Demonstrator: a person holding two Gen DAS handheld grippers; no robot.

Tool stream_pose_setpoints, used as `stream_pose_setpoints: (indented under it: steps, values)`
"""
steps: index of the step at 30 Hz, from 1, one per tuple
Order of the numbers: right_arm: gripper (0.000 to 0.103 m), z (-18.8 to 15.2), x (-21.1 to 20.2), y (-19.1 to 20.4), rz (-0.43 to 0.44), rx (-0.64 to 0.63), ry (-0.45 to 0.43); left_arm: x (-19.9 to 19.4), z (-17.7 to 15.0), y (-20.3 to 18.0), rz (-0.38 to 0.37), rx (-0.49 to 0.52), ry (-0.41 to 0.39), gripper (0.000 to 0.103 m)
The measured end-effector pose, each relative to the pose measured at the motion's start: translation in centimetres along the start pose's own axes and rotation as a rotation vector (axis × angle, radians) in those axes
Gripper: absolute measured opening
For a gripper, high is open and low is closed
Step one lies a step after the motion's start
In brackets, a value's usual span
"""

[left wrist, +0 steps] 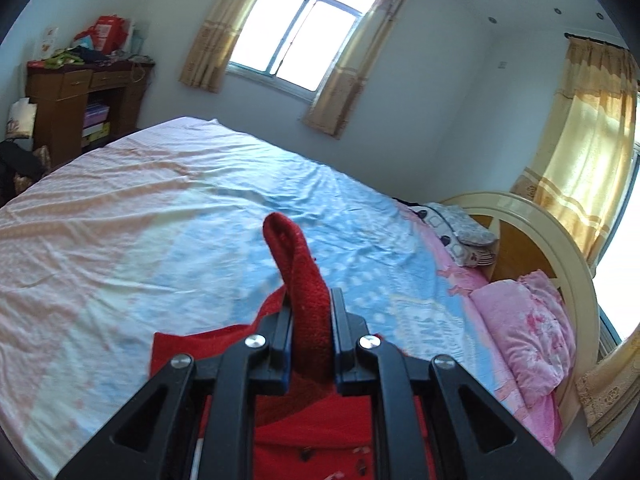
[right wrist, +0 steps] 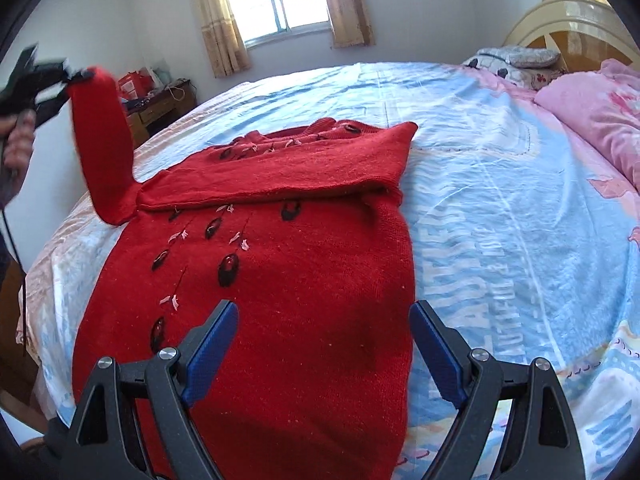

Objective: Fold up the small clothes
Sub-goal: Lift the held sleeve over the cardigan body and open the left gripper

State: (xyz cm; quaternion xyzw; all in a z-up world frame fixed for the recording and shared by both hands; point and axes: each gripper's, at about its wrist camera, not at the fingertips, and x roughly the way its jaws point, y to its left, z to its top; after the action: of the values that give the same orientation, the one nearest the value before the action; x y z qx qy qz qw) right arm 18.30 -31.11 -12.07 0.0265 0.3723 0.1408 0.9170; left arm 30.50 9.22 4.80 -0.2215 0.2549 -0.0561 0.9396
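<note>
A small red knit sweater with dark and pink embroidery lies flat on the bed. Its right sleeve is folded across the chest. My left gripper is shut on the cuff of the left sleeve and holds it up in the air; in the right wrist view the lifted sleeve and that gripper show at the upper left. My right gripper is open and empty, hovering over the sweater's lower body.
The bed has a blue and pink printed sheet. A pink folded quilt and a pillow lie by the cream headboard. A wooden desk with clutter stands by the far wall under the window.
</note>
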Motion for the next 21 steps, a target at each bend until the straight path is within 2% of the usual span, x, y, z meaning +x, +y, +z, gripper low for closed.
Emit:
stream_pose_setpoints:
  steps: [5, 9, 13, 15, 21]
  values:
    - [0.088, -0.9, 0.2, 0.9, 0.042, -0.019, 0.014, 0.7, 0.4, -4.9, -0.049, 0.049, -0.021, 0.015]
    - [0.088, -1.5, 0.6, 1.6, 0.042, -0.052, 0.026, 2.1, 0.1, -8.4, -0.091, 0.085, -0.022, 0.015]
    - [0.088, -2.1, 0.9, 2.0, 0.054, -0.057, 0.035, 4.3, -1.6, -11.9, -0.119, 0.134, -0.021, 0.015]
    - [0.088, -2.4, 1.2, 2.2, 0.061, -0.067, 0.048, 5.8, -2.9, -13.3, -0.118, 0.156, -0.004, 0.015]
    - [0.088, -2.9, 1.7, 2.5, 0.073, -0.070, 0.075, 12.1, -8.7, -16.5, -0.111, 0.187, 0.140, 0.015]
